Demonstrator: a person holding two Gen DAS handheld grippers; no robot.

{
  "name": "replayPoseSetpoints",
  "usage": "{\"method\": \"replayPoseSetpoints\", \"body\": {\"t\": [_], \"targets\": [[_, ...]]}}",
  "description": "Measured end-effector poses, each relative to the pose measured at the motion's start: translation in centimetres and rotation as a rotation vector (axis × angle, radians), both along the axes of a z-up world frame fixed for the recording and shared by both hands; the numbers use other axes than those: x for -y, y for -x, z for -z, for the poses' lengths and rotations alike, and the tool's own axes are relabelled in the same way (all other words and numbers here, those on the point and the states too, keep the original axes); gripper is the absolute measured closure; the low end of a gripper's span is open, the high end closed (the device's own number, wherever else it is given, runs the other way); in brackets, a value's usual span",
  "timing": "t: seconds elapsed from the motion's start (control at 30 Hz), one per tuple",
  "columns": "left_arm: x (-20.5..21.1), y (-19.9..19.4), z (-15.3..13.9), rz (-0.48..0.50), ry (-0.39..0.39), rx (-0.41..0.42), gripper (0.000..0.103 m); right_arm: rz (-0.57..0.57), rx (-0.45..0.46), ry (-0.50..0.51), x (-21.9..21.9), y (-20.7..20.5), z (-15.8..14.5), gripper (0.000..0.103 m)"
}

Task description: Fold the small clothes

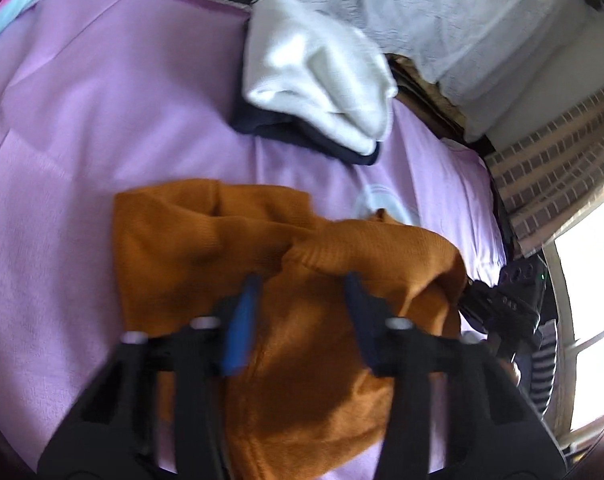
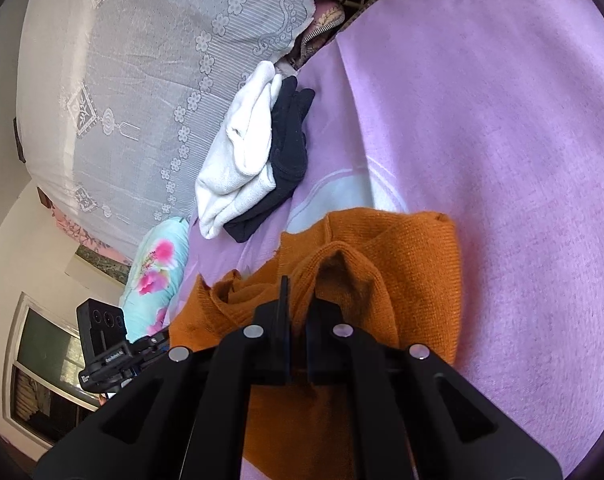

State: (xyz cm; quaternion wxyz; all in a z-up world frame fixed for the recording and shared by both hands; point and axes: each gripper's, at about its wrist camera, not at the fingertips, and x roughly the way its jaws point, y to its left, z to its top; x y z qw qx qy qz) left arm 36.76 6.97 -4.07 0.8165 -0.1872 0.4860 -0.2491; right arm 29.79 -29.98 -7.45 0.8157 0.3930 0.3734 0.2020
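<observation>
From the left wrist, the left claw (image 1: 302, 280) stood wide over the orange knit garment (image 1: 302, 340), which lay rumpled on the lilac bed sheet (image 1: 81, 140); its fingers straddled a raised fold without pinching it, probably poised to take hold; beyond lay a white garment (image 1: 322, 80) on a dark one (image 1: 302, 136), seemingly already folded and set aside. From the right wrist, the right claw (image 2: 297, 300) was closed narrow on a ridge of the orange knit, lifting it into a peak, likely to carry that edge over; the left tool (image 2: 105, 340) sat at the left.
</observation>
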Motion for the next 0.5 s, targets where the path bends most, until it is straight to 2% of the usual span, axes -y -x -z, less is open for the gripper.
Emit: {"method": "replayPoseSetpoints", "body": {"t": [0.07, 0.13, 0.23, 0.3, 0.37, 0.43, 0.5], "targets": [[0.2, 0.5, -0.9, -0.039, -0.048, 0.04, 0.094, 0.008, 0.02, -0.007, 0.0, 0.1, -0.6, 0.098], [-0.2, 0.9, -2.1, -0.084, -0.076, 0.091, 0.098, 0.005, 0.048, -0.012, -0.1, -0.2, -1.6, 0.098], [-1.6, 1.5, -4.4, -0.177, -0.099, 0.178, 0.1, 0.01, 0.083, 0.004, -0.7, -1.3, -2.8, 0.098], [-2.1, 1.1, -4.6, -0.211, -0.137, 0.196, 0.1, 0.004, 0.052, 0.02, -1.1, -2.7, -2.0, 0.093], [-2.3, 0.2, -3.2, -0.22, -0.157, 0.141, 0.1, 0.025, -0.027, 0.06, -1.0, -3.9, -0.2, 0.092], [-2.6, -0.2, -1.0, -0.17, -0.101, 0.048, 0.1, 0.02, -0.061, -0.037, 0.1, -3.8, 0.9, 0.089], [-2.2, 0.2, -0.1, -0.139, -0.133, 0.029, 0.098, 0.009, -0.023, -0.101, 1.3, -2.7, -0.5, 0.064]]}}
